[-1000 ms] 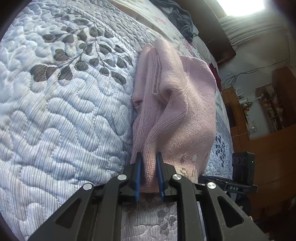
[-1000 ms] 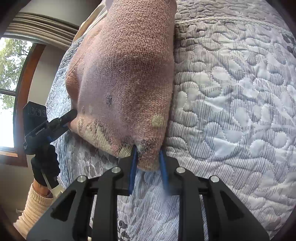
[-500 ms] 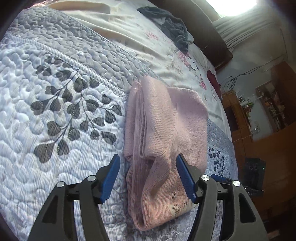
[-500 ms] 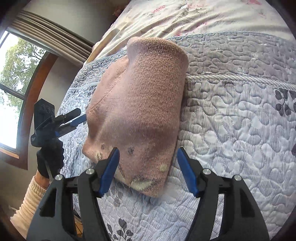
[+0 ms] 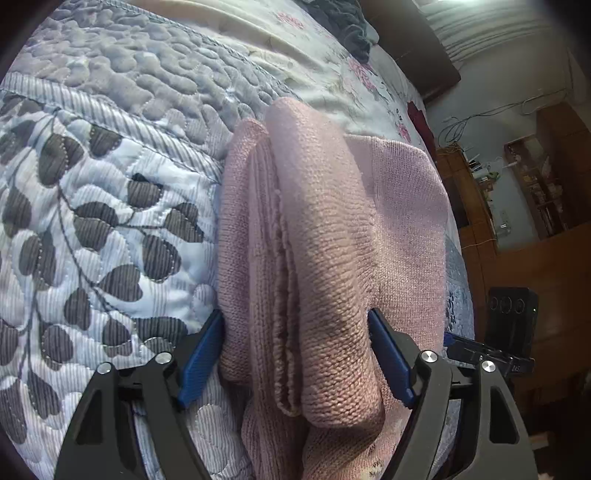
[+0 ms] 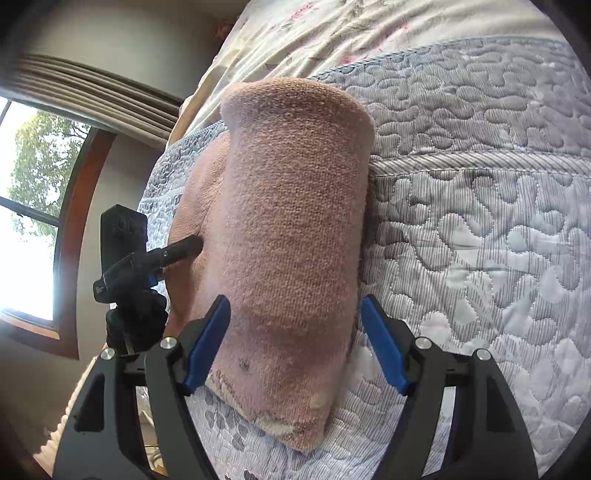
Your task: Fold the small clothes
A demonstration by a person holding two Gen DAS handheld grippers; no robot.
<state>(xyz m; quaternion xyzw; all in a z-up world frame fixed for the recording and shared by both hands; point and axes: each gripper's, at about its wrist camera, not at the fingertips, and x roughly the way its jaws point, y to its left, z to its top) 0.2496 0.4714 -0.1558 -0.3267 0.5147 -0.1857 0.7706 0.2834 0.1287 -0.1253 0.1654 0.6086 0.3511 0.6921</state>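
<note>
A folded pink knitted garment (image 5: 332,229) lies on a quilted blue bedspread (image 5: 92,206). My left gripper (image 5: 295,354) stands open, its blue pads straddling the garment's near folded edge, the fabric bulging between them. In the right wrist view the same pink garment (image 6: 291,229) lies as a thick bundle, and my right gripper (image 6: 295,343) is open with a pad on either side of its near end. The other gripper (image 6: 147,258) shows at the left, its tip touching the garment's side.
Beyond the quilt lies a floral cream sheet (image 5: 314,48) with dark clothes (image 5: 343,22) at the head of the bed. Wooden furniture (image 5: 535,240) stands to the right of the bed. A window (image 6: 26,206) with a wooden frame is at the left.
One second ago both grippers were shut on the garment's edge. They let go, opened wide, and have now moved forward so that their pads straddle the folded bundle.
</note>
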